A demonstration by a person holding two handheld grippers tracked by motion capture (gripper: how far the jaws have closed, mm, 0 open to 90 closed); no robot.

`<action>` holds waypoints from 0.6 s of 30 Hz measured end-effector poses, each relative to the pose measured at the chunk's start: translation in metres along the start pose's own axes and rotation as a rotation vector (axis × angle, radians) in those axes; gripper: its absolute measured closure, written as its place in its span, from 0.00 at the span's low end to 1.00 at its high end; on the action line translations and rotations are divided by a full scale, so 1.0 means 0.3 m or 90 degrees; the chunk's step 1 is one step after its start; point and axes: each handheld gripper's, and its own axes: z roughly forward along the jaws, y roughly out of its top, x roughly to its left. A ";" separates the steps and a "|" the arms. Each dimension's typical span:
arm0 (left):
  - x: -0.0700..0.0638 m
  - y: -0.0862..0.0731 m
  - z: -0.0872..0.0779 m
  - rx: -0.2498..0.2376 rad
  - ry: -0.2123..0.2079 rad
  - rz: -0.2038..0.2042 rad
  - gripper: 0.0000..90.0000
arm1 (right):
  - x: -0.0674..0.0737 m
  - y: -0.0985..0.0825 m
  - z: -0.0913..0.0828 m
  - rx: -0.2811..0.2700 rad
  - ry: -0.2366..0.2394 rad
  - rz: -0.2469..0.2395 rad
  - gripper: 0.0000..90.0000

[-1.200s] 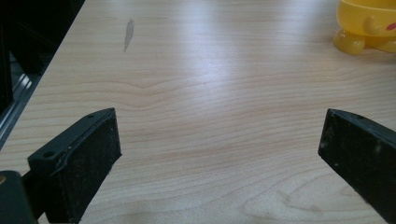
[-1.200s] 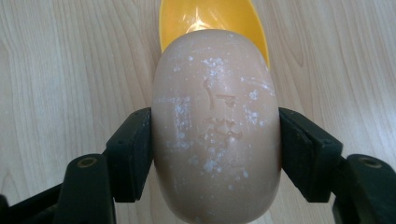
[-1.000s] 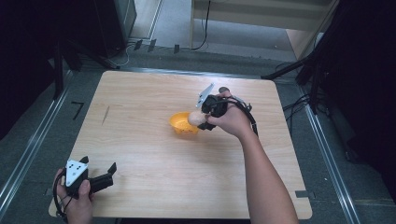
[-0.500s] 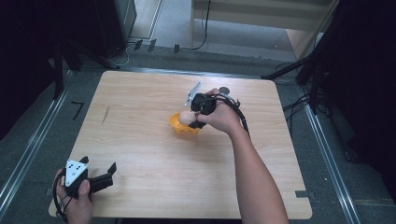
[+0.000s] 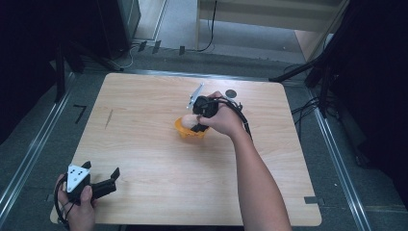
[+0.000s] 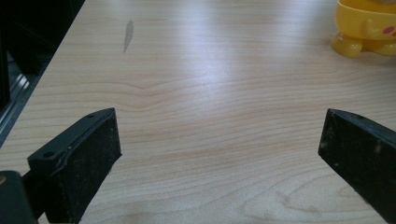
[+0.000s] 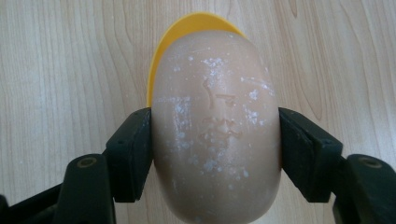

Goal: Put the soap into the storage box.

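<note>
Risk: right tongs clamp the smooth egg over the yellow cup; off-centre release could topple it; left tongs wide, idle.

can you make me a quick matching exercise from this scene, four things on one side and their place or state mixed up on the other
Things:
1. egg
2. yellow cup
3. left gripper
4. right gripper

Place or state:
A. jaws wide apart with nothing between them, near the table's front left corner
B. stands near the middle of the table, under the egg
C. pale tan with white specks, clamped between two black jaws
D. shut on the egg, above the cup

Pairs: 1-C, 2-B, 3-A, 4-D
</note>
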 end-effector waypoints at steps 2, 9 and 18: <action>0.000 0.000 0.000 0.000 0.000 0.001 0.00 | -0.003 0.001 0.003 -0.003 0.002 0.000 0.37; 0.001 0.000 0.000 -0.001 -0.001 -0.001 0.00 | -0.008 0.000 0.025 0.008 0.009 0.001 0.37; 0.002 0.000 -0.001 -0.002 -0.003 -0.003 0.00 | -0.014 -0.003 0.039 0.010 0.011 0.010 0.36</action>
